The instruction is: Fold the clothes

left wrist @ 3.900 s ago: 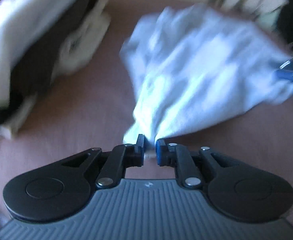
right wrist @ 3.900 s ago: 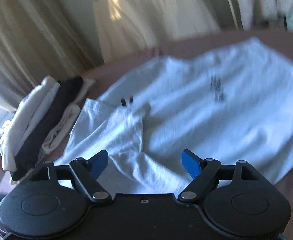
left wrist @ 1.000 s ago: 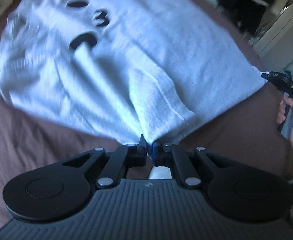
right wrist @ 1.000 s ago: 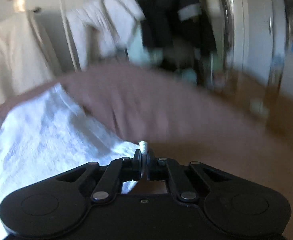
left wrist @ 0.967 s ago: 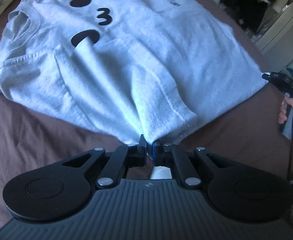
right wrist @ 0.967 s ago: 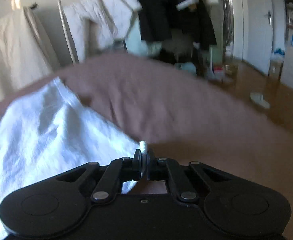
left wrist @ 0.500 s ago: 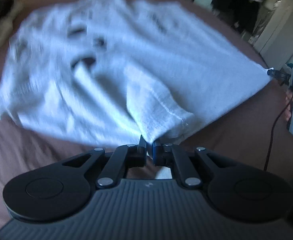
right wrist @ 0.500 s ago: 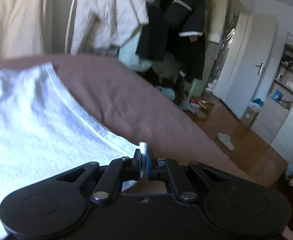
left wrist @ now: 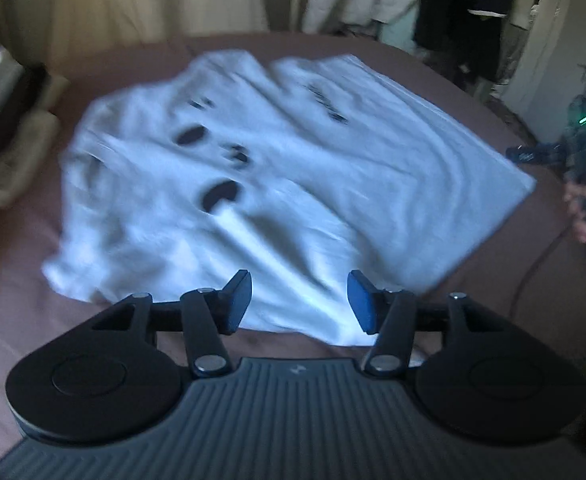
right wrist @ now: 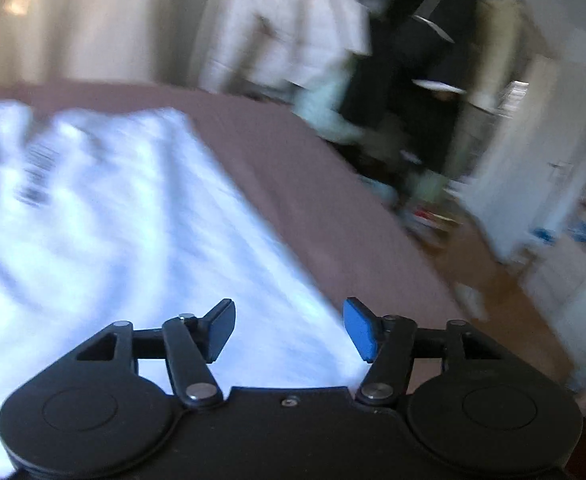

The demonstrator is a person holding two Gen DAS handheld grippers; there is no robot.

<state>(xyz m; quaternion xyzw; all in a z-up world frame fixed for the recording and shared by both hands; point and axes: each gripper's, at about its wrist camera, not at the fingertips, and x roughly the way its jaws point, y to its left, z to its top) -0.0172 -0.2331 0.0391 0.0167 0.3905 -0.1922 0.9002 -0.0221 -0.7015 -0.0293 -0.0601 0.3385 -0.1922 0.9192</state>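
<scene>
- T-shirt [left wrist: 293, 184], pale grey-white with dark printed marks, lies spread on the brown bedcover [left wrist: 13, 292]; blur smears the print, so the characters cannot be read.
- Left gripper [left wrist: 299, 300] hangs over the shirt's near hem at 6 o'clock, its jaws having just been opening; they stand apart with nothing pinched, cloth showing only beneath the gap.
- Right gripper [right wrist: 289, 328] has likewise just been opening; its blue pads stand wide above the shirt's corner, gripping nothing.
- In the left wrist view the right gripper [left wrist: 549, 156] shows at 3 o'clock, just off the shirt's far corner; the hand [left wrist: 585, 216] holding it is cut by the frame edge.
- Folded pile [left wrist: 9, 128] at 9 o'clock is partly cropped and dark.
- Hanging clothes [right wrist: 373, 40] at 12 o'clock are too blurred to tell apart.
- Shirt's left part runs out of the right wrist view.
</scene>
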